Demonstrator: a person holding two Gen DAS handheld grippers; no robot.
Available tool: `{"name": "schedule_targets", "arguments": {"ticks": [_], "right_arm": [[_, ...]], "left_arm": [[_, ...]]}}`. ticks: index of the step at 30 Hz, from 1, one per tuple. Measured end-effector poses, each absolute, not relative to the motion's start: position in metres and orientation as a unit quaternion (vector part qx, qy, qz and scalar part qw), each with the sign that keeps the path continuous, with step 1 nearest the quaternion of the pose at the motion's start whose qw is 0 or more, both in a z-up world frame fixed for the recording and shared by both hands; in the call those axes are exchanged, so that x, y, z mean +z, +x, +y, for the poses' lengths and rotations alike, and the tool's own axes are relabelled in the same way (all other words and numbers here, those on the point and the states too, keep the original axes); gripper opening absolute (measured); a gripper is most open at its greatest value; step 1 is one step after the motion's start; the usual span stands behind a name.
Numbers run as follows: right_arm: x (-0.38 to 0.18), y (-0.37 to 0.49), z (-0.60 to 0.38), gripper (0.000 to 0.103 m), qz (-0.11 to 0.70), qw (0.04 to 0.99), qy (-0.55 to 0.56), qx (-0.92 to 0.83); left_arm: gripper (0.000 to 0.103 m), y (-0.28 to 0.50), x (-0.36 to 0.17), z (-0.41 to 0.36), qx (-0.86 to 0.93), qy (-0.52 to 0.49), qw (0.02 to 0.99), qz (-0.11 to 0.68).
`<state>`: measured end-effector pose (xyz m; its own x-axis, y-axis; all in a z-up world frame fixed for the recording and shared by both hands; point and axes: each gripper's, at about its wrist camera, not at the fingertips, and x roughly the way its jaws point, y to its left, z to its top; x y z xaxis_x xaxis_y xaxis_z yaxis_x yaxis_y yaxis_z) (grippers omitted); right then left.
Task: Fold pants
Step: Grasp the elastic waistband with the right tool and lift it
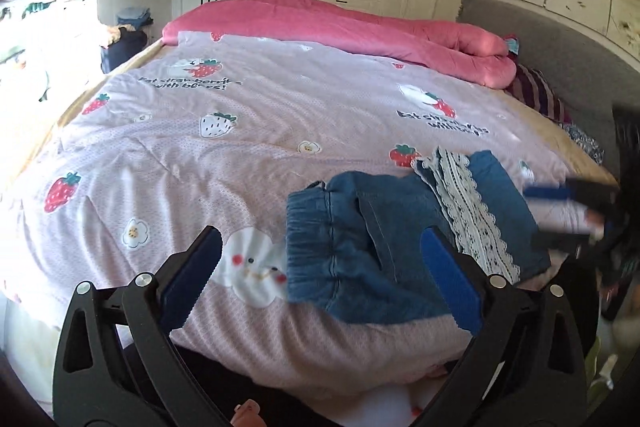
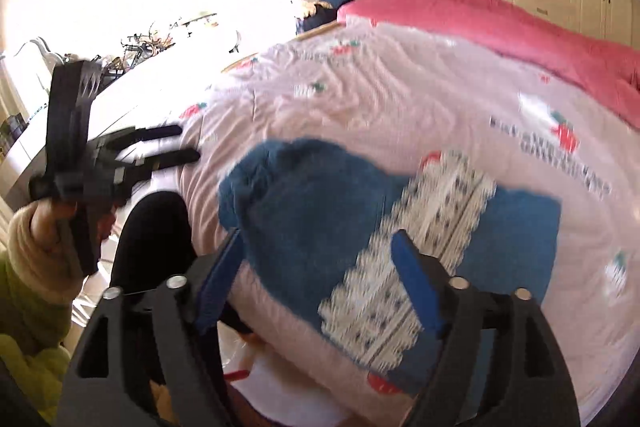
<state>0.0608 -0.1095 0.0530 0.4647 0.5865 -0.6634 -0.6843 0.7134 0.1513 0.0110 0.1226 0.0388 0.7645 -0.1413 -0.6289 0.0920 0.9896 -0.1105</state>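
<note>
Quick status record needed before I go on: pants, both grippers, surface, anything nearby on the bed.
pants: blue denim pants with white lace trim, folded into a compact bundle, elastic waistband showing at one end
surface: pink strawberry-print quilt on the bed
left gripper: open, holding nothing, one fingertip over the denim
right gripper: open, holding nothing, fingers over the bundle's near side
nearby: rolled pink blanket along the far side of the bed
image quality: right wrist view is motion-blurred
</note>
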Motion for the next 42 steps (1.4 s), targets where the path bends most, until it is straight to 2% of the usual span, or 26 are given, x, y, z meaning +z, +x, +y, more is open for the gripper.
{"name": "schedule_targets", "arguments": {"ticks": [4, 14, 38, 42], "right_arm": [[0.067, 0.078, -0.099, 0.09, 0.349, 0.858, -0.075, 0.369], [0.065, 0.107, -0.071, 0.094, 0.36, 0.855, -0.085, 0.364], [0.02, 0.148, -0.002, 0.096, 0.418, 0.804, -0.16, 0.392], [0.01, 0.159, 0.014, 0.096, 0.43, 0.785, -0.167, 0.415]], "left_arm": [[0.093, 0.006, 0.032, 0.122, -0.057, -0.038, 0.934, 0.35], [0.093, 0.0, 0.015, 0.12, -0.058, -0.044, 0.925, 0.373], [0.093, 0.012, -0.024, 0.109, -0.098, -0.076, 0.903, 0.411], [0.093, 0.016, -0.032, 0.116, -0.1, -0.111, 0.899, 0.412]]}}
